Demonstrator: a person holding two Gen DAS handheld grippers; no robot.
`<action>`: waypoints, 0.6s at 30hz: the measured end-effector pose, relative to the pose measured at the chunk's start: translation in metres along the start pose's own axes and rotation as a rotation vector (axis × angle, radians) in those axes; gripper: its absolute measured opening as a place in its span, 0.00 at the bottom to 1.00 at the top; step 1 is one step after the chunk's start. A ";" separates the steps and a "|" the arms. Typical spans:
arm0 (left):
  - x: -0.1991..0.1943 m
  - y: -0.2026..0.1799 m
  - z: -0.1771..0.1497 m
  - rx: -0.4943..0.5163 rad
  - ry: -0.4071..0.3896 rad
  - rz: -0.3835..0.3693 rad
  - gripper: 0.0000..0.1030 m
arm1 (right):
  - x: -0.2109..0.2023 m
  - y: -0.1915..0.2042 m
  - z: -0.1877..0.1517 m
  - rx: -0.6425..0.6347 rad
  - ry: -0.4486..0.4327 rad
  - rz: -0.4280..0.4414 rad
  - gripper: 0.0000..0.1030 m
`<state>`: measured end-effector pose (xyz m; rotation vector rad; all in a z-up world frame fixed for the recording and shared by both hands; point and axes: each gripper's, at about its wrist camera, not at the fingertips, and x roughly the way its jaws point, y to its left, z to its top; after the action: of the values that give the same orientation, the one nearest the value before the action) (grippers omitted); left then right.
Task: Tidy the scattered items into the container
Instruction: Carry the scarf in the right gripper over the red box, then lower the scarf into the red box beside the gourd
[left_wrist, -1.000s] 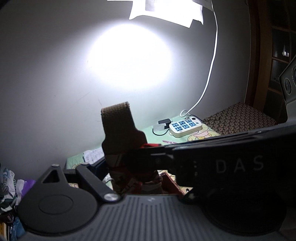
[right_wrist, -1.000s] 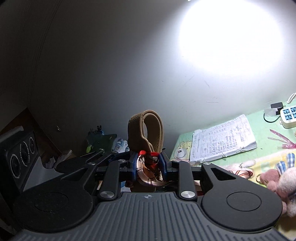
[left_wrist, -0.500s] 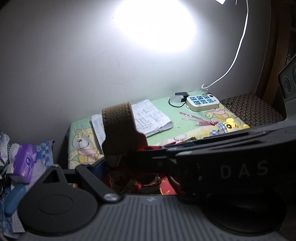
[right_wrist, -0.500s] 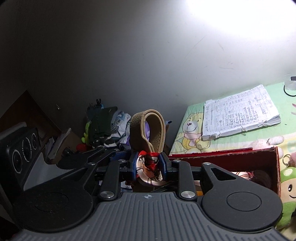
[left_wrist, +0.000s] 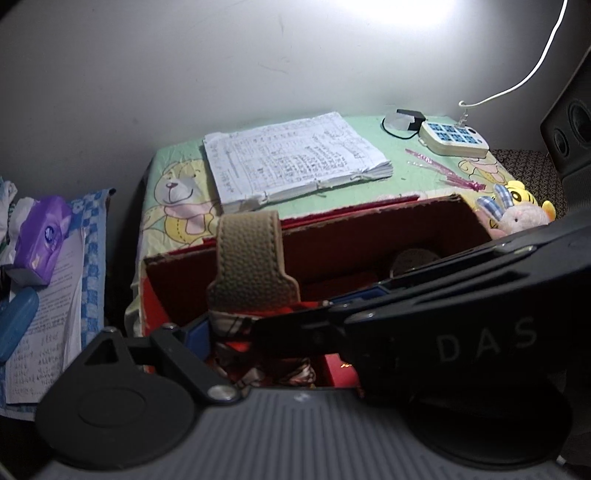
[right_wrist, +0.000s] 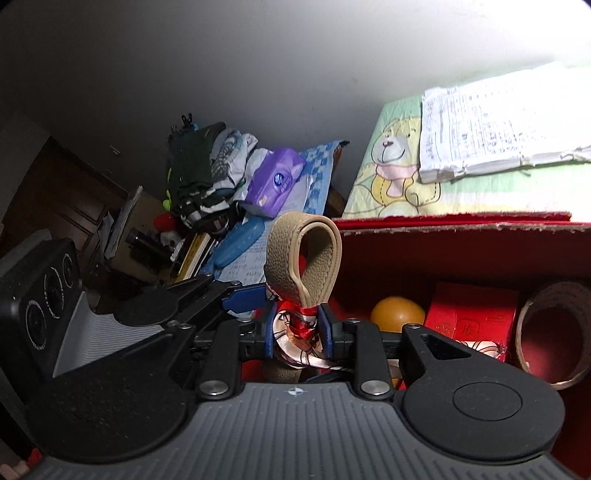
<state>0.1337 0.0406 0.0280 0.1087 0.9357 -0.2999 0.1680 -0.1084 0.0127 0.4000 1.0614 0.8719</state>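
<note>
Red box (right_wrist: 461, 258): only right view shows its orange (right_wrist: 397, 312).

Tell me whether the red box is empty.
Not empty. The red box holds an orange, a red packet and a roll.

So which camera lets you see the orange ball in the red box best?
The right wrist view. There the orange ball sits in plain sight inside the red box, beside a smaller red box. In the left wrist view the right gripper crosses in front of the box's inside, so the ball is hidden.
</note>
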 end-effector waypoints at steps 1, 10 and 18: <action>0.004 0.001 -0.001 -0.002 0.017 0.003 0.85 | 0.005 -0.004 0.000 0.011 0.021 0.006 0.27; 0.028 0.008 -0.009 -0.028 0.131 0.012 0.85 | 0.030 -0.024 -0.002 0.064 0.134 0.043 0.27; 0.035 0.002 -0.014 0.003 0.167 0.071 0.85 | 0.051 -0.029 -0.001 0.053 0.194 0.024 0.27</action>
<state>0.1427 0.0387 -0.0085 0.1718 1.0940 -0.2287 0.1900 -0.0866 -0.0366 0.3791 1.2629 0.9191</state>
